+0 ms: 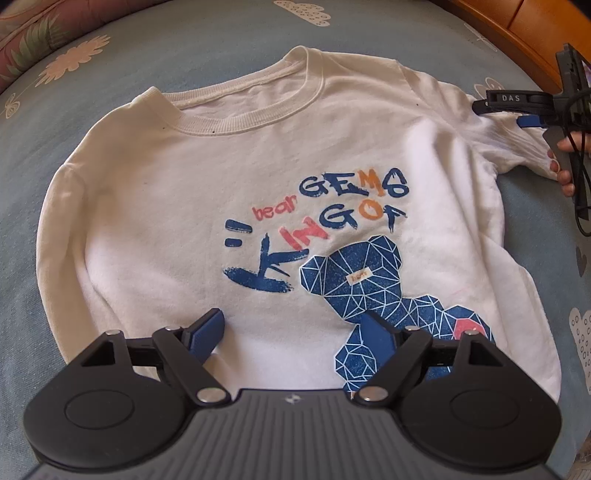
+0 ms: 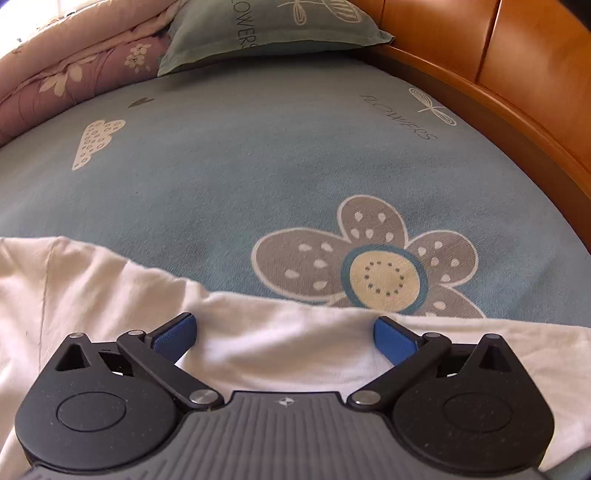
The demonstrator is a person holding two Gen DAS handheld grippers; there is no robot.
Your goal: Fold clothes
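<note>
- Our left gripper [image 1: 291,332], jaws wide, hovers above the shirt [image 1: 192,206] front.
- Our right gripper [image 2: 284,336], jaws wide, straddles its sleeve [image 2: 280,354].

Shirt [image 1: 229,177]: flat on the bed [image 2: 258,155], front up, below your left gripper [image 1: 291,334].
Sleeve [image 2: 295,350]: under your right gripper [image 2: 284,341].
Pillow [image 2: 266,26]: far end, by the headboard [image 2: 517,62].
</note>
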